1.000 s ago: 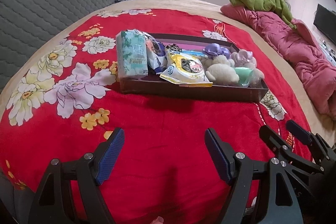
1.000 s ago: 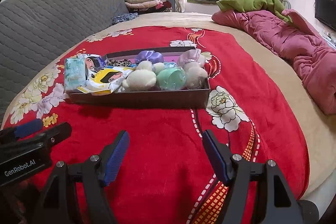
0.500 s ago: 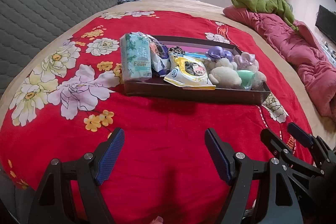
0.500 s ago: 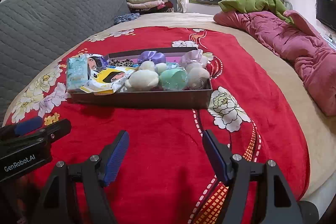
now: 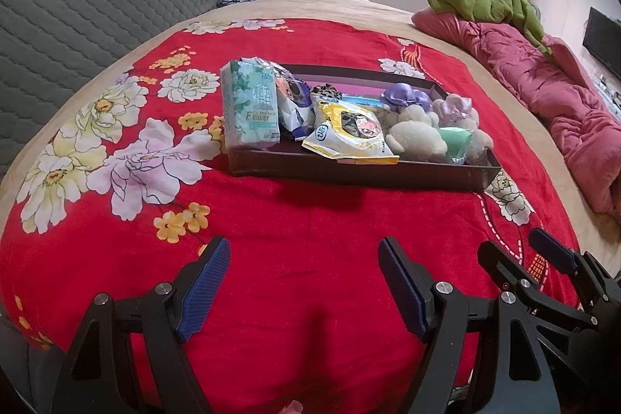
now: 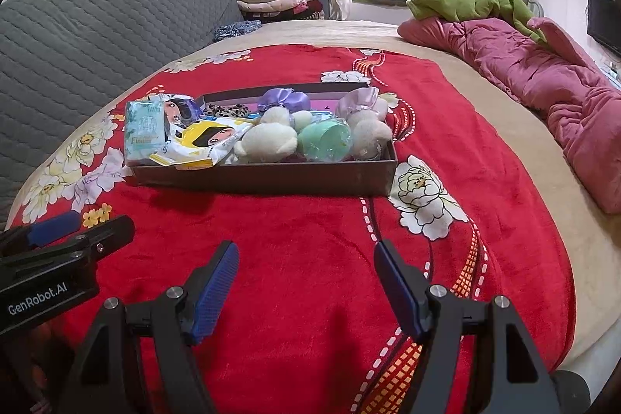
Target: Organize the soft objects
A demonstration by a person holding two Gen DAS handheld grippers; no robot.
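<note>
Each hand-held gripper, left (image 5: 300,282) and right (image 6: 304,284), hangs released and empty over the bed (image 5: 310,220); the tray (image 6: 264,177) of soft things sits at twelve o'clock, so approach low and squeeze gently.

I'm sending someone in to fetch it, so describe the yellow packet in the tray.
On the red floral blanket sits a dark shallow tray. The yellow packet lies near its left end, overhanging the front wall. It's the only yellow item, between a mint tissue pack and cream plush toy.
</note>
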